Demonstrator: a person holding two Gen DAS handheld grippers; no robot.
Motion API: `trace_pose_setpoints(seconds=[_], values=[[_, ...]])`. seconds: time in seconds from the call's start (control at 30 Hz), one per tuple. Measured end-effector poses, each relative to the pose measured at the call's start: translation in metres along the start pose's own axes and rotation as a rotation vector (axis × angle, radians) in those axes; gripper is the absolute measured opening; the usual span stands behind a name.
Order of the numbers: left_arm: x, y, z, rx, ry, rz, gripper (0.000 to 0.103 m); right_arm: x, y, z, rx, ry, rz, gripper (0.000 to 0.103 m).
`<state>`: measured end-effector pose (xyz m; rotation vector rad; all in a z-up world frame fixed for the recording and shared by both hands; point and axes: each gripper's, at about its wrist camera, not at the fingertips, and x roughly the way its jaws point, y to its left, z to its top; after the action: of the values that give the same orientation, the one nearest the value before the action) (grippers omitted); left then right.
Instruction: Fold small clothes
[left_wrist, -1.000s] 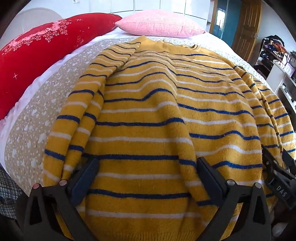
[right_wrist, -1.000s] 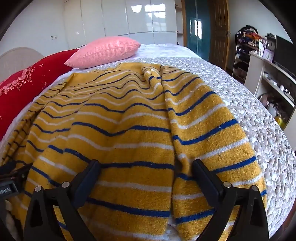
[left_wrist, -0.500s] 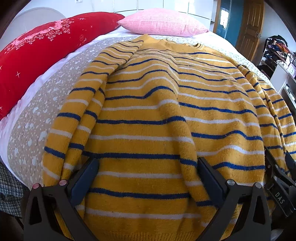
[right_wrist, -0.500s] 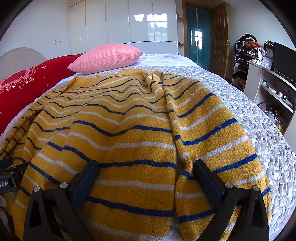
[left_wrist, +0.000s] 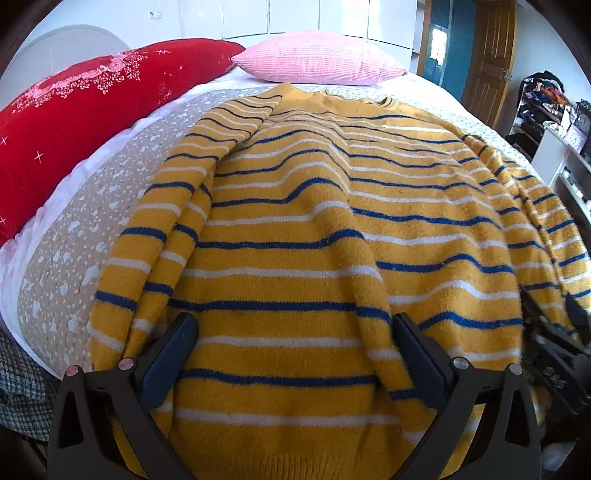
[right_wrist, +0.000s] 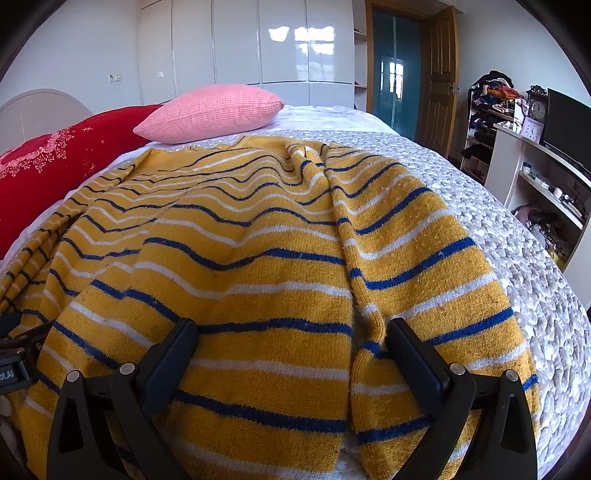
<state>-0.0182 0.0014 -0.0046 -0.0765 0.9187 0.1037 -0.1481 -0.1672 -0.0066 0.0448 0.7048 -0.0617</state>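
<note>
A yellow sweater (left_wrist: 314, 229) with blue and white stripes lies spread flat on the bed, collar toward the pillows, hem toward me. It also shows in the right wrist view (right_wrist: 266, 258). Both sleeves lie alongside the body. My left gripper (left_wrist: 293, 332) is open, its jaws wide apart low over the hem's left part. My right gripper (right_wrist: 291, 336) is open over the hem's right part, near the right sleeve's cuff (right_wrist: 424, 387). Neither holds cloth. The right gripper's body shows at the right edge of the left wrist view (left_wrist: 554, 354).
The bed has a beige speckled cover (left_wrist: 74, 251). A red pillow (left_wrist: 85, 114) and a pink pillow (left_wrist: 317, 55) lie at the head. A white shelf unit (right_wrist: 535, 177) and a wooden door (right_wrist: 439, 92) stand to the right.
Both grippers tilted up slightly, so more of the room and pillows shows. The sweater has not moved, and both grippers stay open.
</note>
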Motion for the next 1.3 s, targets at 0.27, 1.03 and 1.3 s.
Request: trace_pose_setpoints(seconds=[0.27, 1.03, 1.3], values=[[-0.04, 0.063, 0.009, -0.14, -0.063, -0.052, 0.093, 0.001, -0.007, -0.003, -0.003, -0.031, 0.0, 0.103], [-0.051, 0.114, 0.014, -0.115, -0.031, 0.116, 0.02, -0.051, -0.027, 0.026, -0.003, -0.028, 0.161, 0.083], [-0.08, 0.098, 0.019, -0.141, -0.109, -0.029, 0.06, -0.106, -0.083, 0.013, -0.124, 0.003, 0.104, 0.085]])
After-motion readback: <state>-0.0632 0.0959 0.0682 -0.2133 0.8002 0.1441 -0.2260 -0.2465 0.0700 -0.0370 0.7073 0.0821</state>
